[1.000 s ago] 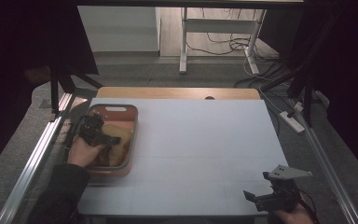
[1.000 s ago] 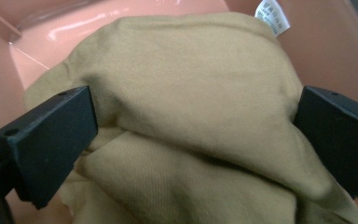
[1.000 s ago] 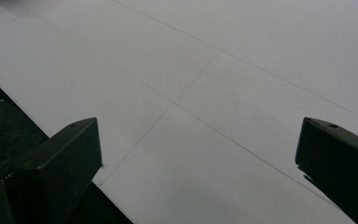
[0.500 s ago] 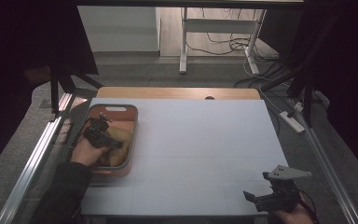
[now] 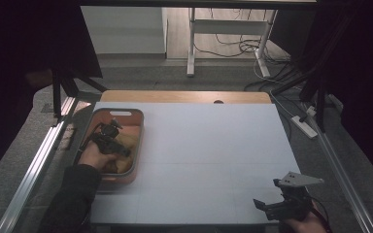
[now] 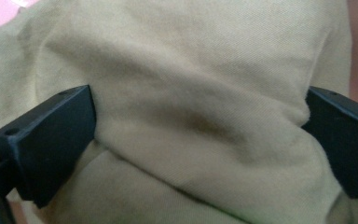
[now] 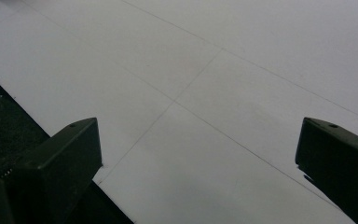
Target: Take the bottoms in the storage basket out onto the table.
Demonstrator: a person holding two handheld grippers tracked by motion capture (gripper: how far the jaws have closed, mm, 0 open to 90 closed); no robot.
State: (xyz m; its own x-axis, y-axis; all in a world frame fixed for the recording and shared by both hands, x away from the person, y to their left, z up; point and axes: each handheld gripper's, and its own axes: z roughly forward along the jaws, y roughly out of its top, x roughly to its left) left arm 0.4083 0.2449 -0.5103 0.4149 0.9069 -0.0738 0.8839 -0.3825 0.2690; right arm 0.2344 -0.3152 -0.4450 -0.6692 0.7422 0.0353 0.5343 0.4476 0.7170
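Reaching into orange bin [image 5: 138, 125], left claw [image 6: 198, 126] spread around olive cloth [image 6: 200, 70], right claw [image 7: 198, 163] apart

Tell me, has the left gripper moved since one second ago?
Yes. The left gripper has shifted slightly toward the basket's far handle end, deeper over the cloth.

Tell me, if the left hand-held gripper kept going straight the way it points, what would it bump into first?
The tan cloth in the orange bin. The left hand-held gripper has its jaws open with a fold bulging between them, seemingly almost touching, though depth is hard to judge.
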